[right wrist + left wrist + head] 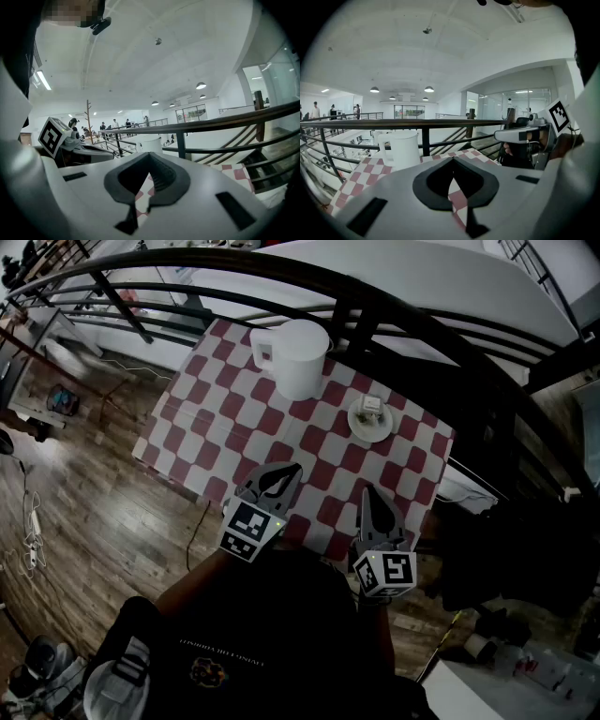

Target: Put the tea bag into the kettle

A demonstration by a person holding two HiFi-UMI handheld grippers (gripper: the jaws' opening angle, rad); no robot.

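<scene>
The tea bag [371, 407] sits on a small white saucer [354, 426], straight ahead of your right claw [368, 495] and well apart from it. It is too small to tell its long axis. The kettle [298, 357] stands upright farther ahead of your left claw [284, 473], handle turned leftward. Your 2 claws are both closed and empty, over the near edge of the checked tabletop [225, 418].

On the table [234, 432], the kettle [300, 357] stands farthest — right of it, the tea bag [371, 407] on a saucer [354, 427].
</scene>
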